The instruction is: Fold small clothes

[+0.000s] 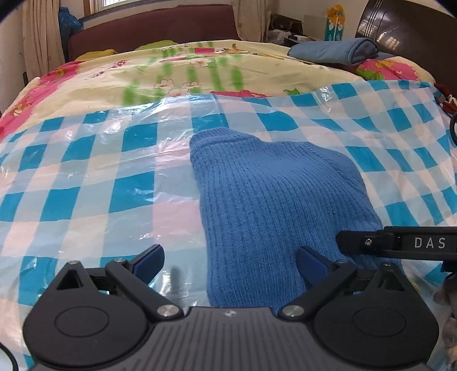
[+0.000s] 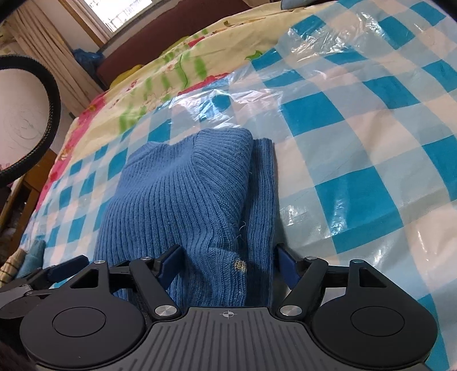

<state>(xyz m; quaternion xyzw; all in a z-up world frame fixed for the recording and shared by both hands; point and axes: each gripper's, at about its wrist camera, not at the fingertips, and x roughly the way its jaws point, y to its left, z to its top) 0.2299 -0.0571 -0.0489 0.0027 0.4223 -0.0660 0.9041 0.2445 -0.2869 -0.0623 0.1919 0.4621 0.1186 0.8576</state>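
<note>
A blue ribbed knit sweater [image 1: 271, 199] lies folded into a narrow stack on the blue-and-white checked plastic sheet [image 1: 85, 177], collar end away from me. My left gripper [image 1: 231, 258] is open at the near end: one pad over the bare sheet, the other over the knit. In the right wrist view the sweater [image 2: 185, 199] has a small yellow patch near my right gripper [image 2: 228, 259]. That gripper stands open, its jaws wide on either side of the sweater's near right part, pads not pressing. The right gripper's finger [image 1: 400, 242] shows in the left wrist view, and the left gripper [image 2: 68, 265] shows low in the right wrist view.
The plastic sheet covers a bed with a floral bedspread [image 1: 171, 71]. A folded blue cloth [image 1: 337, 51] lies at the far right by a dark headboard [image 1: 405, 25]. A black-rimmed round object [image 2: 51, 94] stands off the bed's left side.
</note>
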